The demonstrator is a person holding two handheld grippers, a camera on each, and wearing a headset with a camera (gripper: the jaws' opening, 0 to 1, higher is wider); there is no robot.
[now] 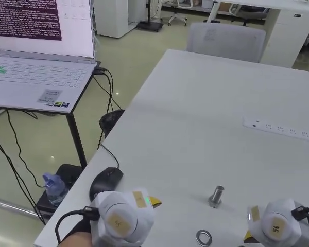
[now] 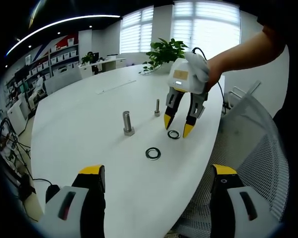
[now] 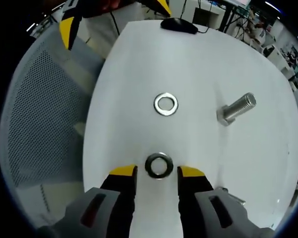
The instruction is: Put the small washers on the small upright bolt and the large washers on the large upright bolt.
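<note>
Two steel washers lie on the white table [image 1: 206, 108]. One washer [image 3: 159, 165] sits between the open jaws of my right gripper [image 3: 157, 172], whose fingertips straddle it just above the tabletop; the left gripper view shows that same washer [image 2: 174, 134] under the right gripper [image 2: 178, 127]. The second washer [image 3: 166, 104] [image 2: 153, 153] [image 1: 204, 237] lies free a little farther along. The large bolt [image 1: 216, 196] [image 2: 127, 123] [image 3: 236, 109] stands upright on its head. A small bolt [image 2: 157, 107] stands beyond it. My left gripper [image 2: 158, 173] [image 1: 149, 203] hovers wide open with nothing in it.
A black mouse [image 1: 105, 181] with its cable lies near the table's left edge. A white power strip [image 1: 280, 128] rests at the far right. A laptop [image 1: 36, 77] sits on a side stand, and a grey chair [image 1: 224, 41] stands beyond the table.
</note>
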